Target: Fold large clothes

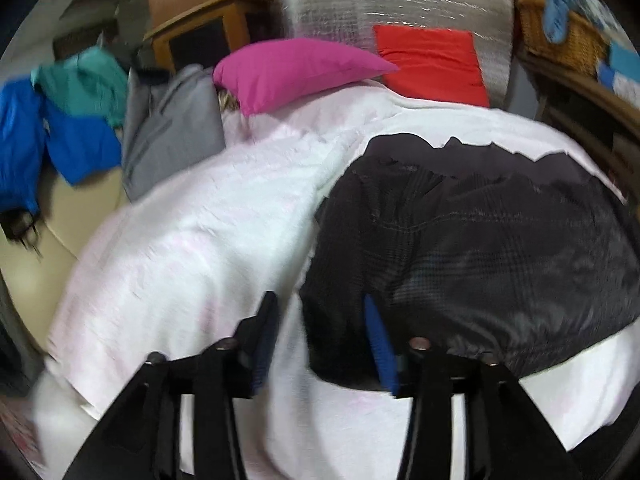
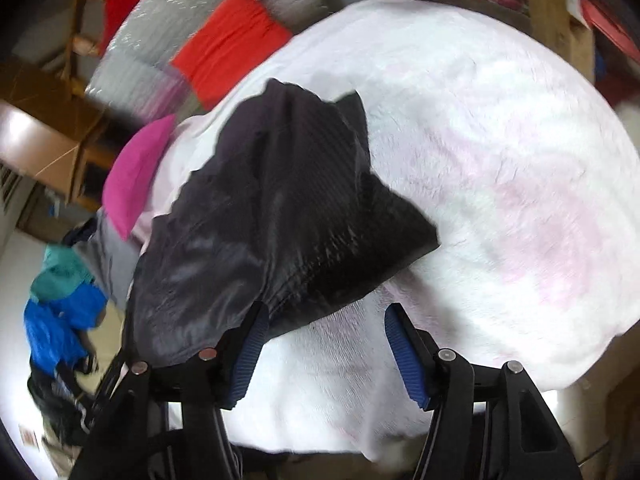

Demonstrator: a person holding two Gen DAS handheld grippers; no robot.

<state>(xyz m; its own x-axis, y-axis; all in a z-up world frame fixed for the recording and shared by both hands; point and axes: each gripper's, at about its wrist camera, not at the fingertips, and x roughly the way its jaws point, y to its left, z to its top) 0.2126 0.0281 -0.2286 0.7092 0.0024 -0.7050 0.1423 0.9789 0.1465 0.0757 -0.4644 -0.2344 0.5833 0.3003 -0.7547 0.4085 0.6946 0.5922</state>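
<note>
Cluttered storage surrounds a bed covered by a fluffy white blanket [image 1: 208, 216], which serves as the folding surface. On that blanket lies the dark plaid garment [image 1: 480, 248], apparently shorts or a short pair of trousers, already doubled into a compact, rumpled shape. Beyond the blanket's far edge sit a magenta pillow [image 1: 296, 72] and a red cushion [image 1: 432, 60], and off its left side a grey garment [image 1: 168, 132], a blue jacket [image 1: 64, 140] and a teal garment [image 1: 88, 84] wait in a heap.

The left gripper [image 1: 320, 340] hangs over the garment's near left corner with its jaws apart; the cloth lies beneath them and nothing is pinched. The right gripper [image 2: 324, 344] is likewise released over the blanket just beside the garment's near edge, its left finger at the hem but not clamping it.

By the look of it, this piece is folded at least once and let go; it is still wrinkled with uneven corners, so a further fold or some smoothing may remain. The pile beside the blanket looks unfolded, so much of the task seems left.
</note>
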